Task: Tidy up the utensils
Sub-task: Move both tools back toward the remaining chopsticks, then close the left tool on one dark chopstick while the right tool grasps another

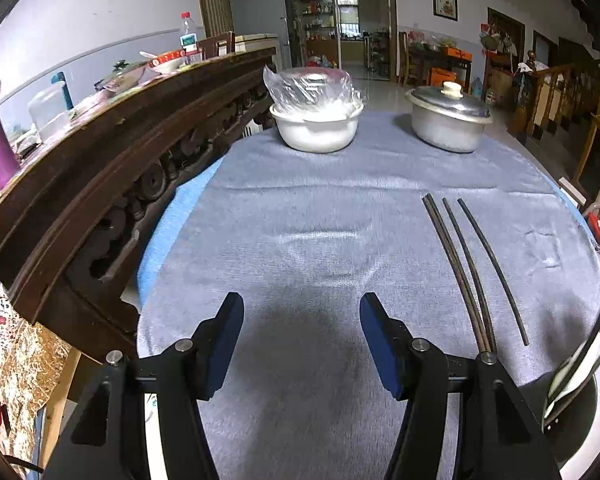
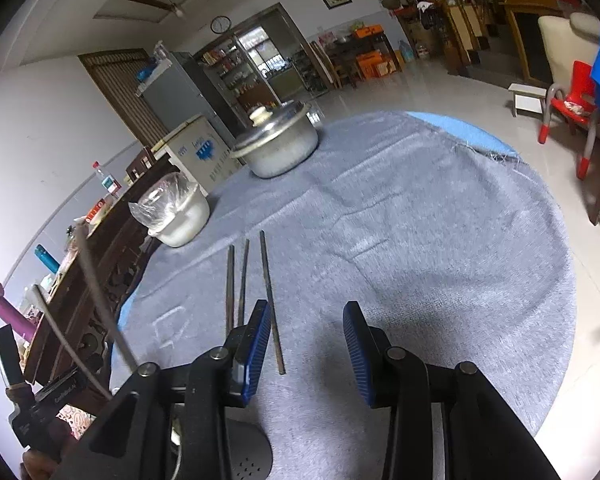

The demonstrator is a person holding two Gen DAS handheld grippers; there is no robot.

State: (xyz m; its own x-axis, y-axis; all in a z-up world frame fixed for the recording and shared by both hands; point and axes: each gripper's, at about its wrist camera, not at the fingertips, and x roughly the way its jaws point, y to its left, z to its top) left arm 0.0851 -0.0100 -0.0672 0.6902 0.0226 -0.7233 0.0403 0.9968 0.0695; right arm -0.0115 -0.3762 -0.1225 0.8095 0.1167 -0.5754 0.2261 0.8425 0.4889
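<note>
Three dark, slender chopsticks [image 1: 456,264] are seen lying flat on the grey cloth [image 1: 300,240] of the desk, roughly side by side, lengthwise away from the camera. Two of them are set close together and converge at their near ends; the third chopstick [image 1: 494,270] is laid apart, to the right. In the right wrist view the chopsticks [image 2: 242,284] are shown likewise, the separate one [image 2: 271,300] nearest the middle.

grey cloth [image 1: 308,216] over blue; chopsticks [image 1: 466,264] dark, probably brown-black; white bowl [image 1: 316,128]; silver pot [image 1: 448,120]; blue tong pads [image 2: 256,352]
</note>
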